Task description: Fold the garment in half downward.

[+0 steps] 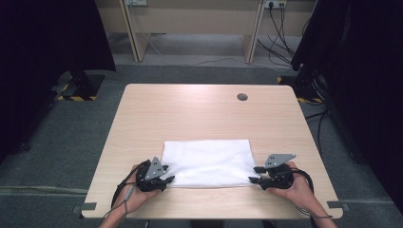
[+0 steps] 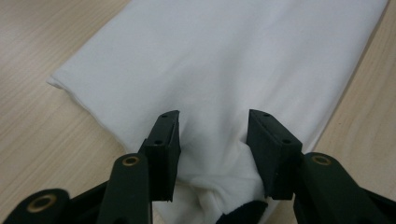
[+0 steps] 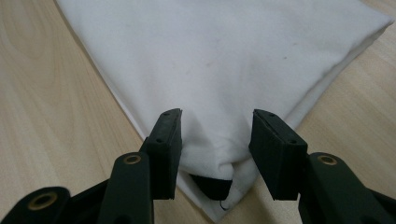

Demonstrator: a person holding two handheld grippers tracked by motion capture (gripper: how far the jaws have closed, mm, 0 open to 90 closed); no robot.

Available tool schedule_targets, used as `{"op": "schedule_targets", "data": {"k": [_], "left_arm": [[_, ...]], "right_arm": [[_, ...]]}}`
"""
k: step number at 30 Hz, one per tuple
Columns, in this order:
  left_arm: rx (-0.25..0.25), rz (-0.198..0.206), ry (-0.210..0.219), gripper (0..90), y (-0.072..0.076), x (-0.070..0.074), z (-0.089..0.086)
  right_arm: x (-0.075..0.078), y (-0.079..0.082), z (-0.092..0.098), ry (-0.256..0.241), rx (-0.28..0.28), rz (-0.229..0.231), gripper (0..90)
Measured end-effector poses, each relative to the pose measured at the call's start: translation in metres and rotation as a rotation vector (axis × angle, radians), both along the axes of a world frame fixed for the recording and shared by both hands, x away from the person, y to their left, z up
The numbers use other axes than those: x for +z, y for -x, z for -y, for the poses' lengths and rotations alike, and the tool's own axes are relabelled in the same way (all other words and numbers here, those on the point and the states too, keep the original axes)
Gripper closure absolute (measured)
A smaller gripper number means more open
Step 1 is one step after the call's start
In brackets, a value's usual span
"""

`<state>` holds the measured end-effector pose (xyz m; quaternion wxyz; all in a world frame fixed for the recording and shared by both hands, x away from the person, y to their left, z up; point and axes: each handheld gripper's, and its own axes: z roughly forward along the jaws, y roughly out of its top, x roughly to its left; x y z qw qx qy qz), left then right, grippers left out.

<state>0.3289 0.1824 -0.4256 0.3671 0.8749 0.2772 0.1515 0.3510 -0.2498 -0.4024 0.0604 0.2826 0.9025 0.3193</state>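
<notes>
- The left hand-held gripper has its black jaws spread, straddling the near left corner of a folded white cloth; the fabric bunches between them without being pinched.
- The right hand-held gripper is spread likewise over the near right corner.
- Its own view shows soft, layered edges and faint specks.
- The cloth lies flat on the near half of the pale wood-grain surface.
- Beyond: a round cable hole, grey carpet and black curtains.
</notes>
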Motion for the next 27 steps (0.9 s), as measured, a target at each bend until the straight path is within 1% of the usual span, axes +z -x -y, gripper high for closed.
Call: {"op": "schedule_targets", "data": {"k": [6, 12, 17, 18, 20, 24, 26, 27], "left_arm": [[0.009, -0.004, 0.001, 54.6, -0.011, -0.001, 0.0], [0.028, -0.012, -0.002, 54.8, -0.029, -0.002, 0.002], [0.048, -0.007, -0.015, 55.0, -0.048, -0.002, 0.007], [0.054, -0.004, -0.014, 55.0, -0.052, -0.003, 0.008], [0.072, -0.014, -0.002, 55.0, -0.06, -0.004, 0.008], [0.094, -0.019, -0.004, 54.9, -0.074, -0.004, 0.012], [0.105, -0.022, -0.01, 54.9, -0.081, -0.004, 0.014], [0.111, -0.02, -0.014, 54.7, -0.084, -0.004, 0.014]], "right_arm": [[0.0, -0.002, -0.001, -0.001, -0.012, -0.004, 54.6], [-0.001, -0.013, -0.001, -0.009, -0.037, -0.007, 54.9], [-0.002, -0.028, -0.002, 0.003, -0.067, -0.005, 54.9], [-0.002, -0.032, -0.002, 0.0, -0.074, -0.006, 54.9], [-0.003, -0.04, -0.002, 0.0, -0.088, -0.005, 54.9], [-0.003, -0.055, -0.004, 0.03, -0.117, 0.004, 52.9], [-0.004, -0.061, -0.005, 0.032, -0.132, -0.003, 50.8], [-0.005, -0.065, -0.005, 0.029, -0.143, -0.016, 50.5]]}}
